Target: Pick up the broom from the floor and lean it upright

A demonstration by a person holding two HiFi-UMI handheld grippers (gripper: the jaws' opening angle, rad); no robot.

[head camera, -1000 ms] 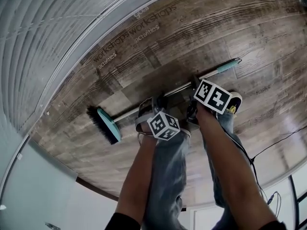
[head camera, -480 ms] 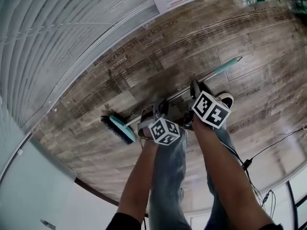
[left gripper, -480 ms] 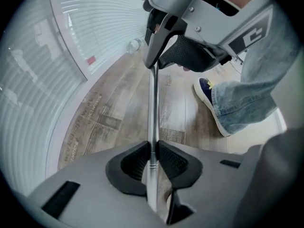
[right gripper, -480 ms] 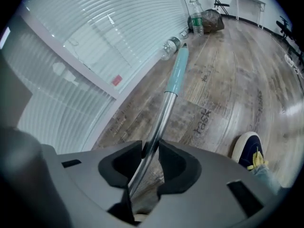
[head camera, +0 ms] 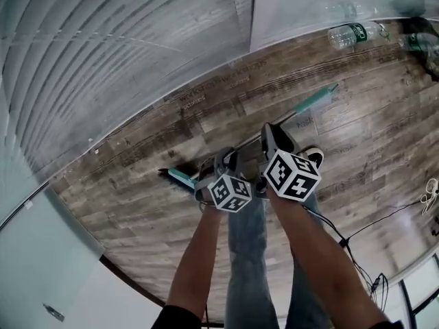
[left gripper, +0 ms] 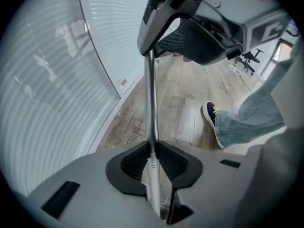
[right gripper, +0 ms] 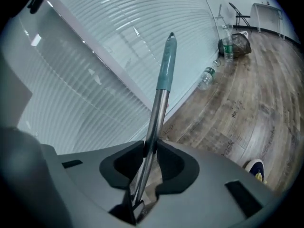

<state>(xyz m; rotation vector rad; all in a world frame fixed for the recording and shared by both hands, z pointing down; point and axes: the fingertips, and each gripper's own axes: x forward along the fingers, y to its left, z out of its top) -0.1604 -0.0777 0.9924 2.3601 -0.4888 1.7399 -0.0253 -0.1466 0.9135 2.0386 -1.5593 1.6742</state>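
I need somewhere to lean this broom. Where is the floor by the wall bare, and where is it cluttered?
Bare: the floor strip below the blinds, left of the broom. Cluttered: bottles at upper right; cables cross the lower right.

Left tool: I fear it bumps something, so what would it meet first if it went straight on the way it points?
Probably the wooden floor near the window wall, though depth is unclear. The left tool, shut on the broom handle, points steeply down there.
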